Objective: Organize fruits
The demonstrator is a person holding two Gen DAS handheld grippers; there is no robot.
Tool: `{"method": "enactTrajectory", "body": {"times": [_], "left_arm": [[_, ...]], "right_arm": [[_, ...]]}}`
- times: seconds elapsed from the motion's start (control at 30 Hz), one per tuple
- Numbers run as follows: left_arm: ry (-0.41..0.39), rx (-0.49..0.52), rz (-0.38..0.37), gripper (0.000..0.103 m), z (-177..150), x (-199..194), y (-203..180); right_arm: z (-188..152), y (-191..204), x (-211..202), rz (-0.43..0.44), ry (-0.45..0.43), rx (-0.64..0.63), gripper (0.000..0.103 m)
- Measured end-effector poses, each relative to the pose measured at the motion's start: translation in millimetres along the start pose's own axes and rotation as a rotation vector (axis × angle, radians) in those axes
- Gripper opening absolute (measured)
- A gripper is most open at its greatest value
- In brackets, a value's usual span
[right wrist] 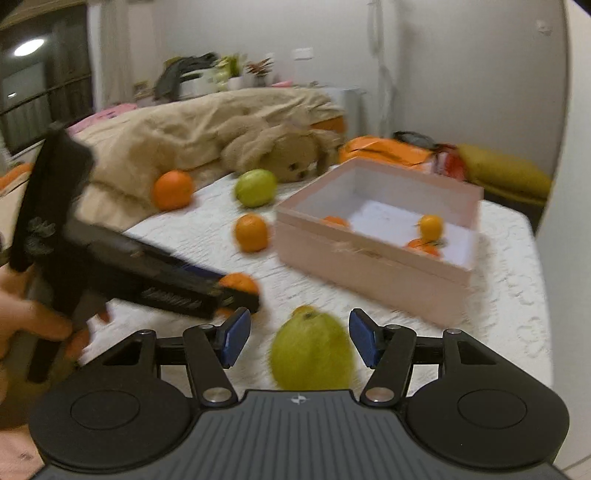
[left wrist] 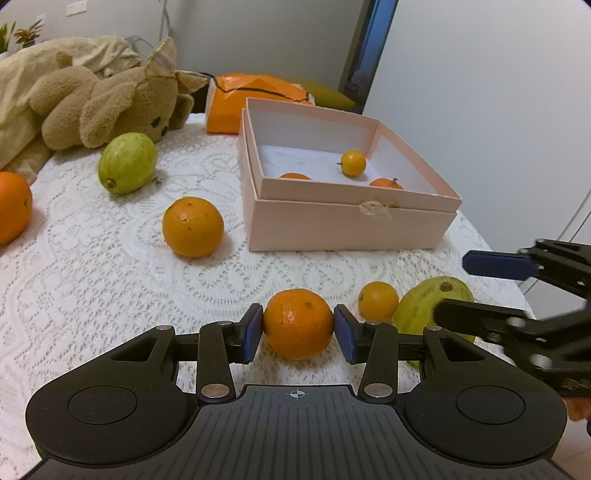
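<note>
Left wrist view: our left gripper [left wrist: 298,326] is clamped on the mandarin [left wrist: 298,324]; pink box [left wrist: 347,225] lies ahead. Lift straight, no squeeze.

Right wrist view: right gripper [right wrist: 297,341] stands apart around the guava [right wrist: 312,350], pads clear. Center before closing.

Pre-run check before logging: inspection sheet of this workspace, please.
Surface: white lace cloth.
Job's things: pink box holding three small orange fruits; oranges and two green fruits on the cloth.
Clutter: plush toy, beige bedding, orange bag.
Grippers: left gripper pads against an orange; right gripper open around a green fruit, gaps both sides.
Cables: cord hanging on the far wall.
Surroundings: potted plants, wall sockets, dark window.
</note>
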State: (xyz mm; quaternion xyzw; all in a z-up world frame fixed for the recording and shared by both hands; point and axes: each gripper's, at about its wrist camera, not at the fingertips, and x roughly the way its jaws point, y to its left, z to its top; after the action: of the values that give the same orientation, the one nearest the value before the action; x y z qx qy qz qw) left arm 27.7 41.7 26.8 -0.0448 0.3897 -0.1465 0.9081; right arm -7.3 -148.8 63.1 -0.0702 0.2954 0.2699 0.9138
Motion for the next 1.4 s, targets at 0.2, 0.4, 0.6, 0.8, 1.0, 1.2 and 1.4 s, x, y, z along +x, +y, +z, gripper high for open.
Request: {"method": "enactTrajectory", "body": {"times": [0.2, 0.4, 0.6, 0.8, 1.0, 1.2, 1.4], "left_arm": [[0.002, 0.000, -0.002, 0.047, 0.0, -0.5, 0.8], [0.002, 0.005, -0.001, 0.047, -0.5, -0.8, 0.6], [0.001, 0.008, 0.000, 0.047, -1.1, -0.4, 0.2], [-0.002, 0.028, 0.003, 0.047, -2.8, -1.4, -0.7], [-0.136, -0.003, -0.063, 0.047, 31.3, -25.2, 5.0], [-0.445, 0.021, -0.027, 0.047, 112.1, -53.6, 4.8], [-0.148, 0.013, -0.165, 0.047, 161.2, 27.1, 10.2]], "right_arm": [[-3.0, -15.5, 20.7, 0.034, 0.056, 0.077, 0.067], [-8.4, -13.0, 35.9, 0.067, 0.124, 0.079, 0.067], [-12.5, -5.6, 36.3, 0.022, 0.124, 0.008, 0.060], [-9.6, -5.1, 38.8, 0.017, 0.110, -0.020, 0.059], [4.6, -18.1, 26.4, 0.021, 0.065, 0.061, 0.059], [96.2, -58.2, -20.6, -0.075, -0.221, 0.118, 0.059], [156.3, -72.4, 8.9, -0.237, -0.232, 0.033, 0.059]]}}
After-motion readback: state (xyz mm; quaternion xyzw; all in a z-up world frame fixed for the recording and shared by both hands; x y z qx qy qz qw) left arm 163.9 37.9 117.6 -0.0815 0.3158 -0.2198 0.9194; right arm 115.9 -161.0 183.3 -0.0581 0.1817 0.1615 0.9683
